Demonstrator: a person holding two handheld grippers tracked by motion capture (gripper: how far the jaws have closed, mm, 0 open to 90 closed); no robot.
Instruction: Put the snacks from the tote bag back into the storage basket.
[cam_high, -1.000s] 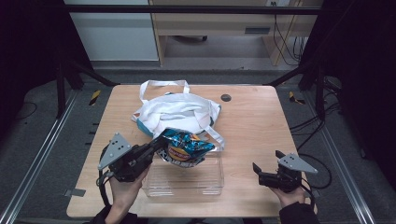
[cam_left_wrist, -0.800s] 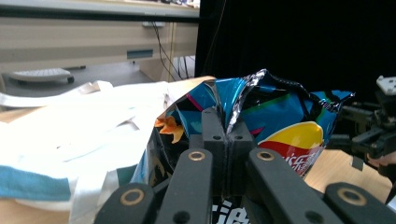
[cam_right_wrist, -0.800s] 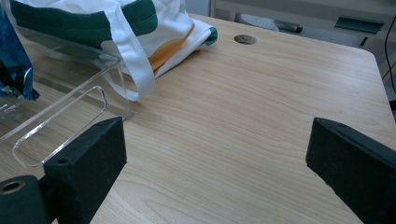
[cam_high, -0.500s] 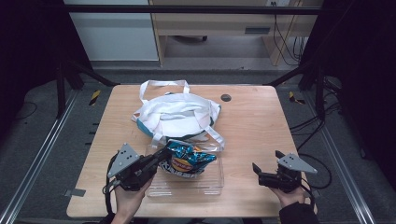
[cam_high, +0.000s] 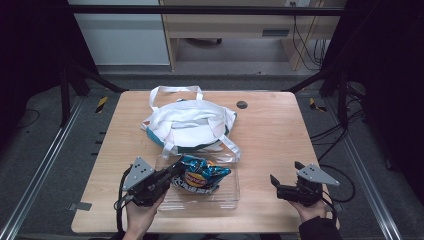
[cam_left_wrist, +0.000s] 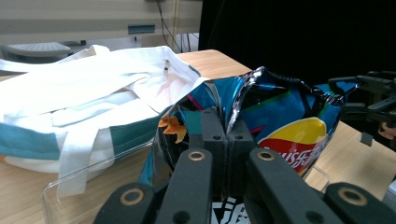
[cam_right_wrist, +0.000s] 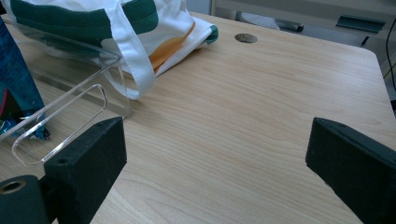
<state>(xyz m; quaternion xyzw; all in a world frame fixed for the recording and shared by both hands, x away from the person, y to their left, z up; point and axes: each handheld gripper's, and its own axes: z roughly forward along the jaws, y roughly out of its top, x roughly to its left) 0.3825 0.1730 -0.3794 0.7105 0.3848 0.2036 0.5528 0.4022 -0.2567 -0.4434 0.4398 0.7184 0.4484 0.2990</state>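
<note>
A blue bag of crisps (cam_high: 201, 176) lies in a clear plastic tray (cam_high: 225, 199) near the table's front edge. My left gripper (cam_high: 176, 169) is shut on the bag's crimped left end; in the left gripper view the jaws pinch the foil of the bag of crisps (cam_left_wrist: 280, 116) at the gripper's tip (cam_left_wrist: 227, 130). A white cloth tote bag (cam_high: 187, 122) with teal trim lies behind the tray, one strap draped over the tray's rim. My right gripper (cam_high: 276, 184) rests open at the front right, its fingers (cam_right_wrist: 88, 158) wide apart over bare wood.
A small dark round hole cover (cam_high: 242, 104) sits in the table top near the back right. The wooden table (cam_high: 280, 135) has bare room on its right half. In the right gripper view the tray's handle slot (cam_right_wrist: 60, 126) shows at the left.
My left gripper has carried the bag of crisps toward the front and down into the clear tray. The right gripper has stayed still.
</note>
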